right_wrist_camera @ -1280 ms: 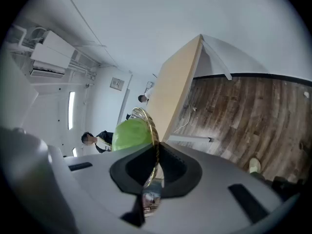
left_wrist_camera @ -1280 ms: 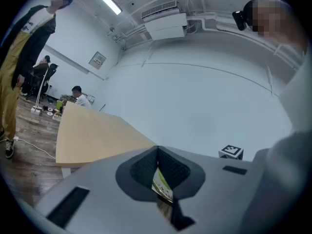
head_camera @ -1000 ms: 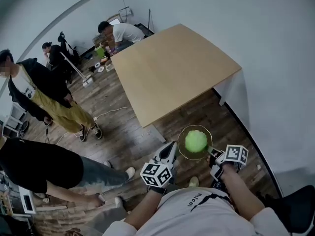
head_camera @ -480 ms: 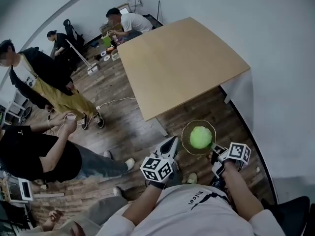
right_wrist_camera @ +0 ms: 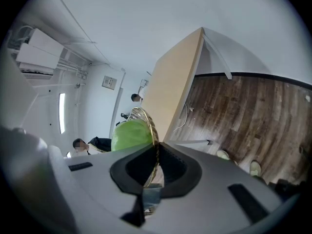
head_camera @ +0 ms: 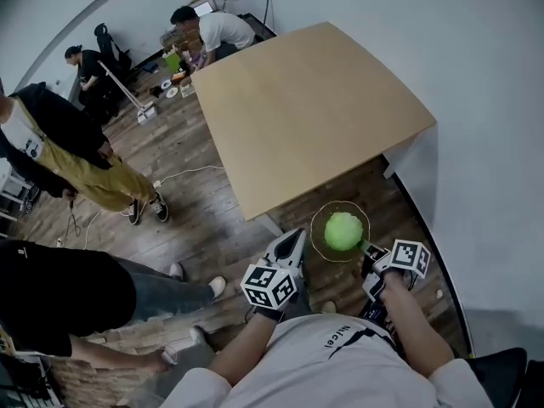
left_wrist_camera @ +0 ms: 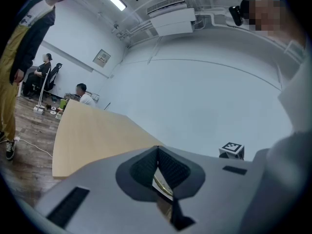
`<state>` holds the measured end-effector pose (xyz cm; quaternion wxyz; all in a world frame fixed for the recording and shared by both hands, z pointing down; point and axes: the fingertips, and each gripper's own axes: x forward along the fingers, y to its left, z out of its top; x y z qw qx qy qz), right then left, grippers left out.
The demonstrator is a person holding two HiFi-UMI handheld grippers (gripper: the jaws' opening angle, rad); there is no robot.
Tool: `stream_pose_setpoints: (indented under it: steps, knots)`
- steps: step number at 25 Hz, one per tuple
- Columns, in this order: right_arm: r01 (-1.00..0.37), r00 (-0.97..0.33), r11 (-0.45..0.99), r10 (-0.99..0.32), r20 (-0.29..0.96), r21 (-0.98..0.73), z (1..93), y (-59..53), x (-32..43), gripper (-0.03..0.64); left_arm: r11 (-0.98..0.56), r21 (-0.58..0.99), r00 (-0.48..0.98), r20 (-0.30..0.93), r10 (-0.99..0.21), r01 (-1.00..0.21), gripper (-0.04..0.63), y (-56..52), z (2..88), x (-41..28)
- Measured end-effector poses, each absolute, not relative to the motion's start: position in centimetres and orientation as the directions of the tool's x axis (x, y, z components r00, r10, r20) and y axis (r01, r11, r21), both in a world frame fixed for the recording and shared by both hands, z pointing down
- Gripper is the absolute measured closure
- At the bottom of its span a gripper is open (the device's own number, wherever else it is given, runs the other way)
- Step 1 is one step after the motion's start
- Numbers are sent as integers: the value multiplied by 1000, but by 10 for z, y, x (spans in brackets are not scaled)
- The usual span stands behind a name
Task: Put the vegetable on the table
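Right gripper [head_camera: 368,251]: my jaws are closed down on the thin gold rim of a clear glass bowl [head_camera: 339,204], biting at its near-right edge only. In the right gripper view the rim [right_wrist_camera: 150,126] runs straight through the jaw gap.

Left gripper [head_camera: 296,238]: my jaws meet at the tips and carry nothing. It sits just beside the bowl's left edge without supporting it. The left gripper view shows the tips [left_wrist_camera: 157,155] together, with a sliver of gold rim visible beyond them.

Task item: the round green vegetable [head_camera: 342,230] sits loose in the bowl. It is held over the wood floor [head_camera: 195,219], near the near edge of the light wooden table [head_camera: 314,109] but not above it. My assessment is that placement is not yet done.

Hazards noted:
- The whole load hangs from one pinch on a slick glass edge. Any tilt or jolt could pivot the bowl in my jaws.
- If the bowl pivots, the vegetable could roll out.
- If my grip slips, the glass drops to the floor.
- A low approach could knock the bowl against the table edge.
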<state>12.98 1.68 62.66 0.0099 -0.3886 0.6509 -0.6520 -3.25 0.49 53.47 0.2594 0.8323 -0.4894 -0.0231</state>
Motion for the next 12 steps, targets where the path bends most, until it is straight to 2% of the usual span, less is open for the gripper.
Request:
stream_pose_setpoints:
  steps: [12]
  knots:
    - [-493, -644, -210, -564, 517, -844, 638, -122, 75, 589, -480, 399, 590, 225, -775, -782, 583, -147, 536, -88]
